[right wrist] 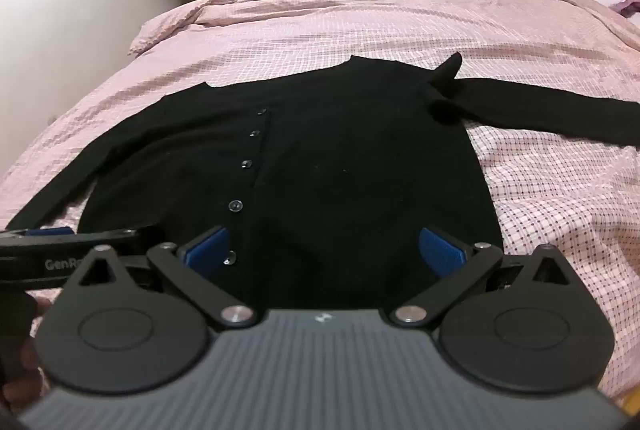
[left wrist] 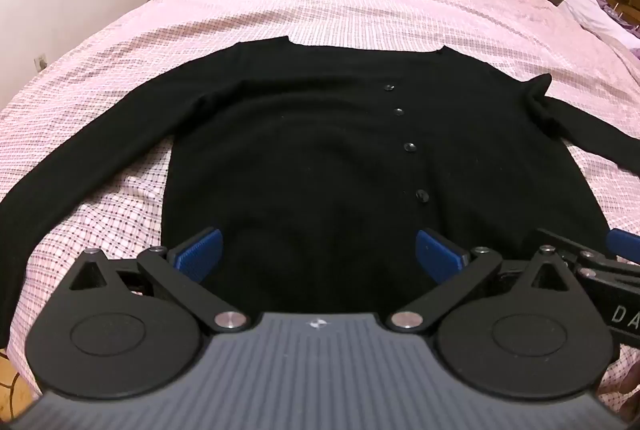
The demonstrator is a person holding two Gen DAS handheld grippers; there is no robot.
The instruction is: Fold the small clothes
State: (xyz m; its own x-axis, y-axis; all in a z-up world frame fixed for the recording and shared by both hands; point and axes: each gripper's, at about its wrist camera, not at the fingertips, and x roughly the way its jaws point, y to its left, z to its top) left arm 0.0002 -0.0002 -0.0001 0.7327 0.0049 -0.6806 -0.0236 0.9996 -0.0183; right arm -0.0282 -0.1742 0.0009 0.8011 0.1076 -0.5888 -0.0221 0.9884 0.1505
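Hovering wide-open left gripper point(left wrist: 318, 256) and right gripper point(right wrist: 326, 250), black cardigan point(left wrist: 320, 134) flat, right sleeve point(right wrist: 540, 110) fully visible only rightward

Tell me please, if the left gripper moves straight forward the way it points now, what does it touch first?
Most likely the black cardigan: the left gripper points down at its lower body, jaws wide open with nothing between them. Depth is unclear, but nothing else lies in that line above the pink bedcover.
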